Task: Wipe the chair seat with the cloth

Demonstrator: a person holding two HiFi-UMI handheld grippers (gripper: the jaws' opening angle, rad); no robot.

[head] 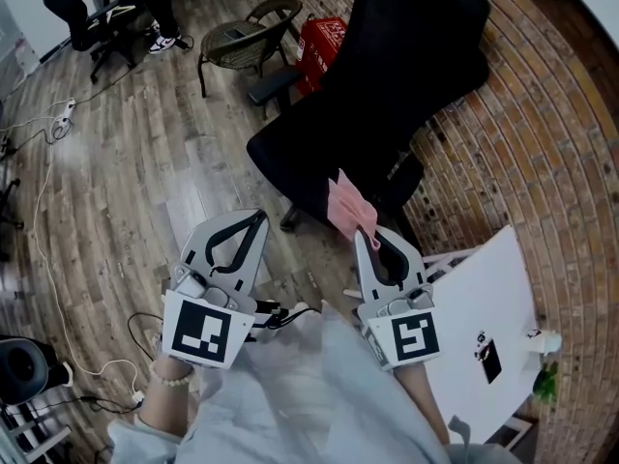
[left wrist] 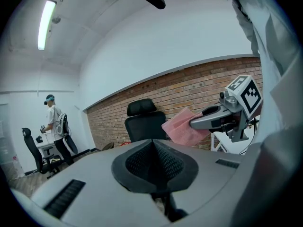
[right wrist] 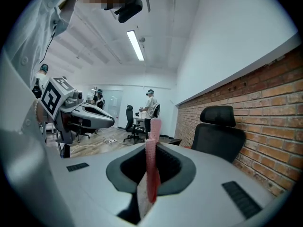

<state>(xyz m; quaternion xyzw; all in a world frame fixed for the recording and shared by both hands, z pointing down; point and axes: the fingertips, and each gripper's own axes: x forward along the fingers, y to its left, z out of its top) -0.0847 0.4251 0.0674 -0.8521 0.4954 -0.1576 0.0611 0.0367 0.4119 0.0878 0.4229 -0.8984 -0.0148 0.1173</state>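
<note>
A black office chair [head: 368,95] stands ahead of me by the brick wall, its seat [head: 300,162] facing me. My right gripper [head: 366,230] is shut on a pink cloth [head: 346,207], which sticks up edge-on between the jaws as the cloth [right wrist: 151,164] in the right gripper view. The cloth hangs just before the seat's near edge. My left gripper [head: 253,217] is shut with nothing in it, left of the chair over the floor. The left gripper view shows the chair [left wrist: 144,124] and the right gripper with the cloth [left wrist: 182,126].
A brick wall [head: 542,153] curves along the right. A white table [head: 484,327] stands at the lower right. A wicker chair [head: 247,37] and a red box [head: 324,42] sit behind the office chair. Cables [head: 44,211] trail over the wooden floor. People stand farther back in the room [right wrist: 150,105].
</note>
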